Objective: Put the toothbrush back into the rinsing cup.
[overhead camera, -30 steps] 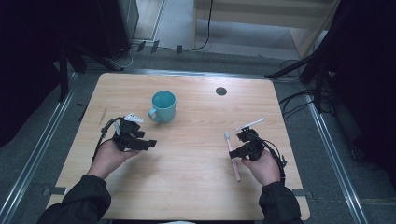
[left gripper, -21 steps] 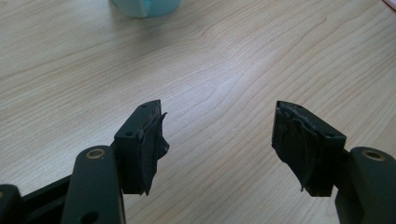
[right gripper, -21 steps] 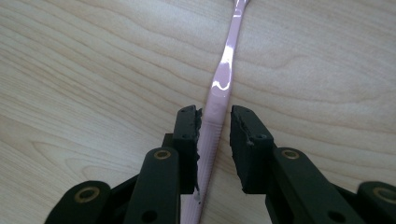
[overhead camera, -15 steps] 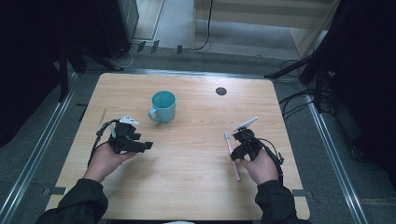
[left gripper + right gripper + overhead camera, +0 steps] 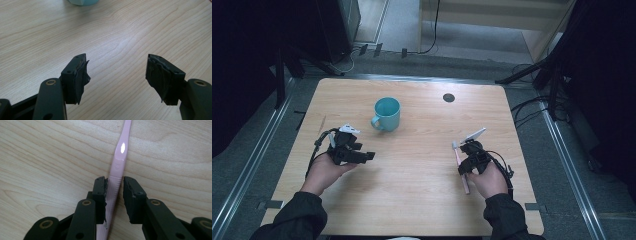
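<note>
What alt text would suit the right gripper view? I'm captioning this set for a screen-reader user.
Two black jaws of the right gripper sit closed around the ribbed handle of a pale pink plastic toothbrush, which lies on a light wooden table. The handle runs up out of the top of the picture, with a bright glint partway along it.

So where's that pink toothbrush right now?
In the high view the toothbrush lies at the table's right side, between the right gripper's jaws, well right of the teal mug.
</note>
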`<move>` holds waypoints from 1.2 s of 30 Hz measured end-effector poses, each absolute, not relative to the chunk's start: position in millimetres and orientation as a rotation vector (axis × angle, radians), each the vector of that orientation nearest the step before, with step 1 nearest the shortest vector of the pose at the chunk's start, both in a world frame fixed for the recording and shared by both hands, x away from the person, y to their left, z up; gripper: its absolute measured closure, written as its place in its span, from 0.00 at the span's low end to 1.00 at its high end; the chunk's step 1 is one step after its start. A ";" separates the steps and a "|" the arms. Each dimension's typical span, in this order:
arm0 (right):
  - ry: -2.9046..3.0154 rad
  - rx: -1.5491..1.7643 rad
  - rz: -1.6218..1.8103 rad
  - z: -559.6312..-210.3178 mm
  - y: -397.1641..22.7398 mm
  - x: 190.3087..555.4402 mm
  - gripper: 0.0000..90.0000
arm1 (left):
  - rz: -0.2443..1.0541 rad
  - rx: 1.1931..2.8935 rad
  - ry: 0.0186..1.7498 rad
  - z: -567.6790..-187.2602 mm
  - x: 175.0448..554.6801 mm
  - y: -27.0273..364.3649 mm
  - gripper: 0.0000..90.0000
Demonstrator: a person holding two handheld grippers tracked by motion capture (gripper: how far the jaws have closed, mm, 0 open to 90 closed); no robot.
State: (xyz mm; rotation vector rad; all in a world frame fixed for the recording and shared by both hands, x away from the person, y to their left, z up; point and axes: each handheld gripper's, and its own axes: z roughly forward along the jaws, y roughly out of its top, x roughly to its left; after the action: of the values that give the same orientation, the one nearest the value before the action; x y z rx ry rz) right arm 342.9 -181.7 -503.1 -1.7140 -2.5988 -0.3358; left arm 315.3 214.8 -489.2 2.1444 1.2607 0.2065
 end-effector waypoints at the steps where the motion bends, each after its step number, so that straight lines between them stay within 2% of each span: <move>1: -2.598 -1.717 -0.328 -504.7 -182.0 343.4 0.81 | 0.205 2.145 1.260 -489.3 315.5 214.4 0.37; 20: -2.721 -1.691 -0.287 -505.6 -168.7 337.0 0.84 | 0.204 2.146 1.260 -490.0 315.9 213.0 0.37; 23: -2.775 -1.678 -0.260 -506.0 -164.7 334.3 0.87 | 0.200 2.145 1.259 -489.7 315.7 214.0 0.37; 36: -2.782 -1.598 -0.269 -505.4 -168.8 338.4 0.90 | 0.201 2.148 1.253 -490.6 316.8 213.4 0.37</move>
State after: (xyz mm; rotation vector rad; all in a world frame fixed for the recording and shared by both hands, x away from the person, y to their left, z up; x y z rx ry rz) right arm 338.4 -168.8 -505.4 -1.5978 -2.7824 -0.2692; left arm 316.8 213.4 -490.6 2.1482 1.2531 0.2006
